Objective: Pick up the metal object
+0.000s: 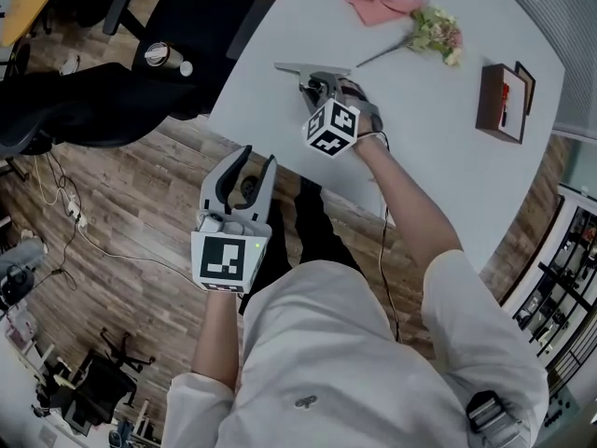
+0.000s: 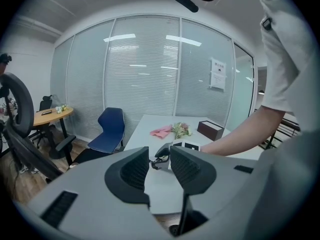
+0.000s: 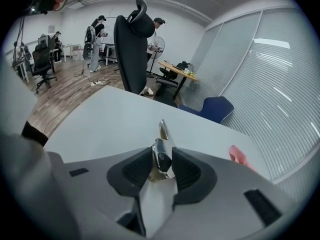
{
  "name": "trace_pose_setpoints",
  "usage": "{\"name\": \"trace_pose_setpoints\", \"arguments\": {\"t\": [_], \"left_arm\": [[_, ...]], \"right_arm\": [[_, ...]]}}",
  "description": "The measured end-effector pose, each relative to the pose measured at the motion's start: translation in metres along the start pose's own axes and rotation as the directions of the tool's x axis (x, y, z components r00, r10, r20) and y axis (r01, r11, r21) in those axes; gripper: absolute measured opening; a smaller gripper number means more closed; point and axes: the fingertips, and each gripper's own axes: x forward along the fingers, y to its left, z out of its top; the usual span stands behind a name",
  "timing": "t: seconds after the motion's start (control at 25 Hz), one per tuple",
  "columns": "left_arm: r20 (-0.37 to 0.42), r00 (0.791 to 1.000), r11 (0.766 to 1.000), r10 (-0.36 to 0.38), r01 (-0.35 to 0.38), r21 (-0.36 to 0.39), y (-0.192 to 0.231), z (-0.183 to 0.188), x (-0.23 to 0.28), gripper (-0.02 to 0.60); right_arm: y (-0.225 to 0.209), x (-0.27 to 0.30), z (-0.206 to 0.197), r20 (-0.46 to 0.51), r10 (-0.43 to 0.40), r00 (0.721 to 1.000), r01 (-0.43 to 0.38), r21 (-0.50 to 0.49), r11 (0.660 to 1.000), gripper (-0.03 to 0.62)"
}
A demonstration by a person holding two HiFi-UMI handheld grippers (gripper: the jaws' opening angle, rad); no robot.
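Your right tool (image 1: 325, 90) clamps the metal object (image 3: 161, 156) on the bench (image 1: 420, 147); your left tool (image 1: 256, 160) hangs open and empty.

One bench (image 1: 420, 166) carried one metal object (image 1: 297, 67), one pink napkin (image 1: 378, 6), one bunch of flowers (image 1: 437, 32) and one brown box (image 1: 492, 101). Two tools showed: the left tool (image 1: 256, 162) and the right tool (image 1: 323, 88).

The metal object (image 3: 161, 158) is gleaming silver on the pale grey surface (image 1: 420, 147). Beyond it, a cloth (image 1: 378, 6) is showing pink and flowers (image 1: 437, 32) pink and cream; right of it, a box (image 1: 499, 101) dark brown.
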Motion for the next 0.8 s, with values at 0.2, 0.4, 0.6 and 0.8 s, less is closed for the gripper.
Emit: {"name": "trace_pose_setpoints", "arguments": {"t": [0.2, 0.4, 0.6, 0.8], "left_arm": [[0.005, 1.000, 1.000, 0.011, -0.011, -0.001, 0.002, -0.001, -0.002, 0.141], [0.007, 1.000, 1.000, 0.019, -0.019, -0.001, 0.001, 0.000, -0.005, 0.141], [0.002, 1.000, 0.999, 0.030, -0.030, -0.010, 0.001, 0.001, -0.008, 0.141], [0.018, 0.999, 0.999, 0.035, -0.035, 0.003, 0.000, 0.003, -0.011, 0.140]], "right_arm": [[-0.002, 0.004, -0.001, -0.002, -0.001, 1.000, 0.001, -0.006, 1.000, 0.120], [-0.002, 0.003, -0.001, -0.003, -0.002, 1.000, 0.002, -0.023, 1.000, 0.115], [-0.003, 0.004, 0.000, -0.005, -0.017, 1.000, 0.017, -0.048, 0.999, 0.106], [-0.009, 0.001, 0.002, 0.007, -0.039, 0.999, 0.039, -0.049, 0.998, 0.083]]}}
